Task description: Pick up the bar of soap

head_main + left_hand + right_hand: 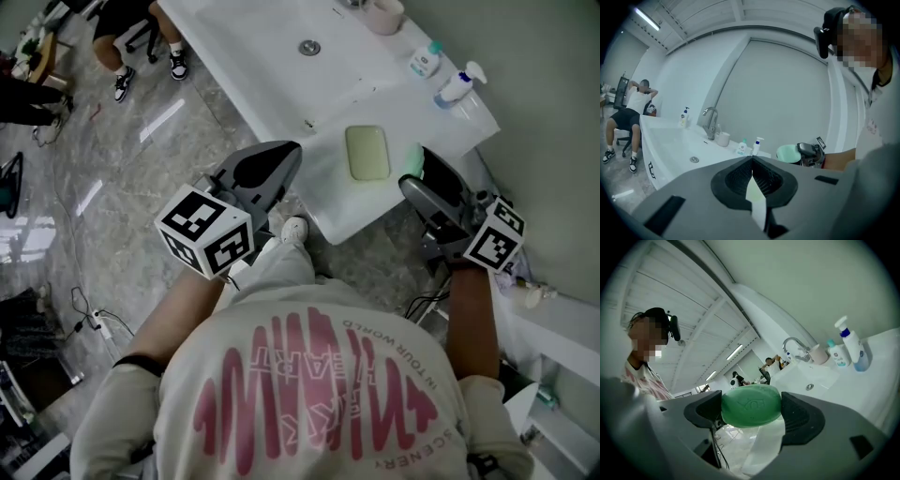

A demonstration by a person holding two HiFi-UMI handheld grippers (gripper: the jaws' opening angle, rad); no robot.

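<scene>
A green oval bar of soap (pixel 751 405) sits clamped between the two black pads of my right gripper (pixel 751 408), which is shut on it. In the head view only a green edge of the soap (pixel 411 159) shows at the tip of the right gripper (pixel 419 171), held above the near right corner of the white sink counter (pixel 328 202). A pale green soap dish (pixel 367 152) lies there, just left of the soap. My left gripper (pixel 284 155) hovers over the counter's front edge, jaws shut together with nothing between them. The left gripper view shows the soap (pixel 789 153) too.
The basin drain (pixel 309 47), a pink cup (pixel 382 15) and two pump bottles (pixel 454 86) stand along the back of the counter beside a faucet (pixel 710 122). A person sits on a chair (pixel 629 123) on the far left, on a marble floor (pixel 122 159).
</scene>
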